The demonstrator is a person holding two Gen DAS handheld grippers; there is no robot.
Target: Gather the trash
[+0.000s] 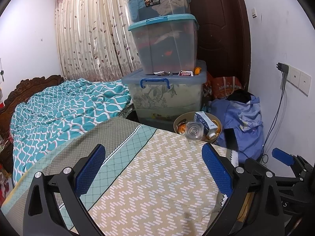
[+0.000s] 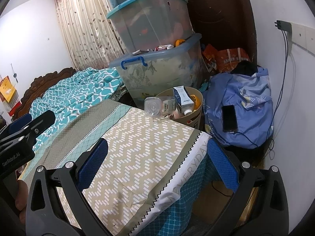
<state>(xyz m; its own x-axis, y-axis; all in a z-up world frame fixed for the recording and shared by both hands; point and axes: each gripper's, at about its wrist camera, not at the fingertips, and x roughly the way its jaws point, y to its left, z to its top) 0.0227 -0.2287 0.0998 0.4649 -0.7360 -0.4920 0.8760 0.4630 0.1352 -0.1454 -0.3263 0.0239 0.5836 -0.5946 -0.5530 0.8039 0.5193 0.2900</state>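
A round tan trash bin (image 1: 218,122) (image 2: 197,114) stands on the floor past the bed's far corner. It holds a clear plastic bottle (image 1: 194,131) (image 2: 157,105) lying across the rim, a blue-white carton (image 1: 205,122) (image 2: 183,98) and orange wrappers (image 1: 181,127) (image 2: 194,98). My left gripper (image 1: 153,167) is open and empty over the patterned bed cover (image 1: 157,177), short of the bin. My right gripper (image 2: 157,161) is open and empty over the same cover (image 2: 137,157). The right gripper also shows at the left wrist view's right edge (image 1: 283,158), and the left gripper at the right wrist view's left edge (image 2: 29,125).
Three stacked storage boxes (image 1: 165,90) (image 2: 157,66) stand behind the bin, with wrappers (image 1: 185,73) (image 2: 162,48) on the lowest lid. A blue cloth bundle (image 1: 244,118) (image 2: 248,106) with a phone (image 2: 229,118) lies right of the bin. A teal quilt (image 1: 59,108) covers the bed's left.
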